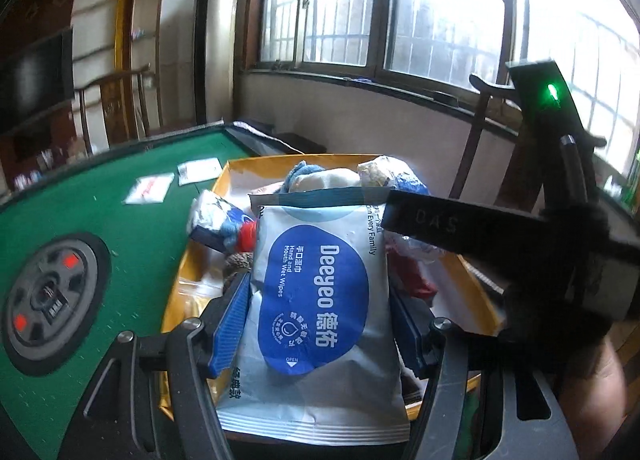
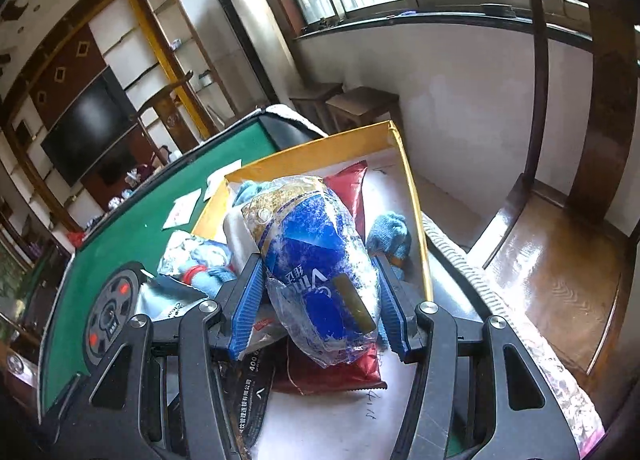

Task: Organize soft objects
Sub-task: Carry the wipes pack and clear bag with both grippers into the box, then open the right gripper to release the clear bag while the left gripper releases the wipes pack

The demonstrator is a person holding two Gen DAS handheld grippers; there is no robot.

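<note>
Wet wipes pack [image 1: 316, 300] is clamped in the left claw [image 1: 320, 316]; right claw [image 2: 320, 300] grips a tissue pack [image 2: 316, 260].

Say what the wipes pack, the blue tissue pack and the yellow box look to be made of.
Wipes pack: soft plastic film, matte white and blue print, creased.
Blue tissue pack: thin clear plastic wrap, glossy and crinkled, over something soft, probably paper.
Yellow box: seemingly cardboard, stiff thin walls, matte.
</note>
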